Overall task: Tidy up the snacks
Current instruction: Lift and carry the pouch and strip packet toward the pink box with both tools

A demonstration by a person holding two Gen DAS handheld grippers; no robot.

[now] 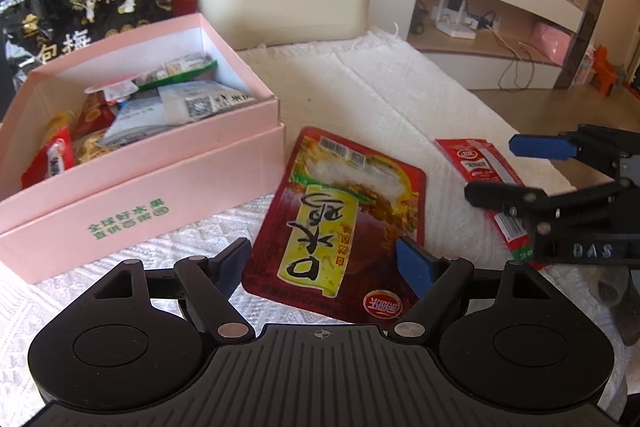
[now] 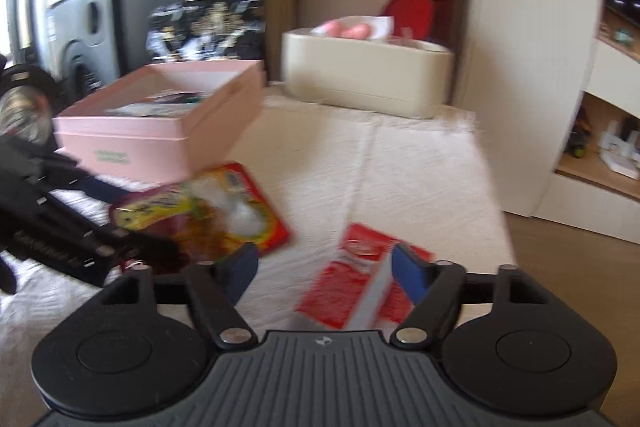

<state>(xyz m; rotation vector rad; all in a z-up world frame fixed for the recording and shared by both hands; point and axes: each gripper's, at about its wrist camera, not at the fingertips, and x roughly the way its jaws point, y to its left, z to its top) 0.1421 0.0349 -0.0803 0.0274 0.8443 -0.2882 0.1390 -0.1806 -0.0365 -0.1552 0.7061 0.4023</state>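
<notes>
On the white cloth (image 1: 400,75), left to right: pink box (image 1: 132,163) of snacks at left edge; dark-red snack pouch (image 1: 340,211) flat between spread fingers of left gripper (image 1: 324,259); red sachet (image 2: 360,283) under right gripper (image 2: 320,267), jaws spread, unpinched.

In the left wrist view, the open box (image 1: 140,163) fills the left of the frame on the cloth-covered worktop (image 1: 360,87), with small packets (image 1: 160,103) inside. The large bag (image 1: 88,7) stands behind it at upper left, the tissue holder (image 1: 284,3) at upper centre. The flat pouch (image 1: 340,215) lies at centre, just right of the box; the slim packet (image 1: 480,171) lies further right.
</notes>
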